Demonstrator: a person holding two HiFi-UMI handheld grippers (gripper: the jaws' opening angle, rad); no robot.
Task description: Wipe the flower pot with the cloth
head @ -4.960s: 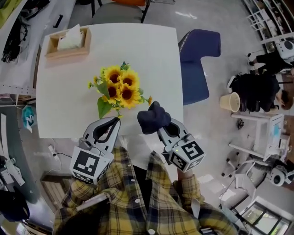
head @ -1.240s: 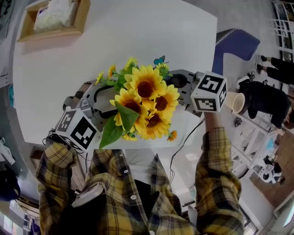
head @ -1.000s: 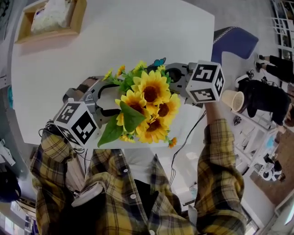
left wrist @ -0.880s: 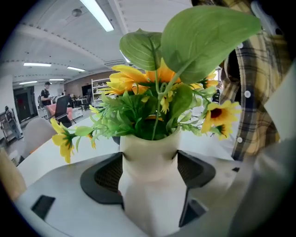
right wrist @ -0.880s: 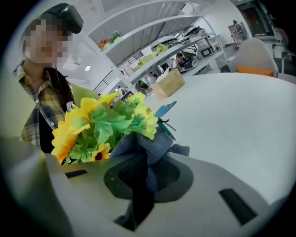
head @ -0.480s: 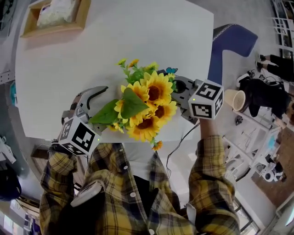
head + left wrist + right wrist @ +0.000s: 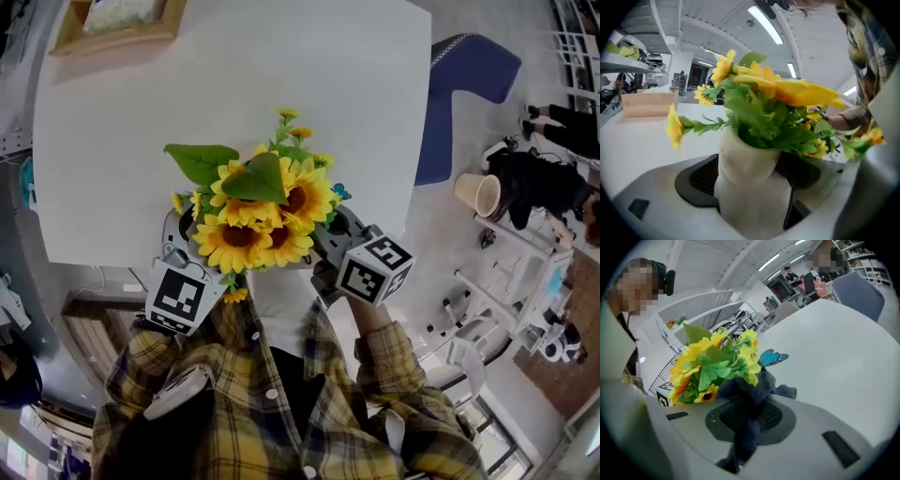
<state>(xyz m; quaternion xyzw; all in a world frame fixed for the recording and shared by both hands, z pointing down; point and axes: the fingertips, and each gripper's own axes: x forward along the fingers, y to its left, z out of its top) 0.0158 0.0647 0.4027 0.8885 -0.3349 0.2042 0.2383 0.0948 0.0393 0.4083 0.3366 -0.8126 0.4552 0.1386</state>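
The white flower pot (image 7: pixel 746 157) sits between the dark pads (image 7: pixel 697 177) of my left gripper (image 7: pixel 185 249), which grips it. These jaws have just been opening a little, and both pads still touch the pot. In the head view the artificial sunflowers (image 7: pixel 255 211) cover the pot from above, at the front edge of the white table (image 7: pixel 281 84). My right gripper (image 7: pixel 330 236) is shut on the dark blue cloth (image 7: pixel 752 401), which bunches up against the underside of the bouquet. A blue butterfly (image 7: pixel 772 357) sticks out of the flowers.
A wooden tissue box (image 7: pixel 117 21) stands at the table's far left corner. A blue chair (image 7: pixel 464 89) is beside the table on the right, with a paper cup (image 7: pixel 476 195) and seated people beyond it. My checked shirt (image 7: pixel 272 403) fills the foreground.
Both grippers and the bouquet have come back toward me, to the table's front edge. The bouquet has rolled, so the big leaf now points away to the left.
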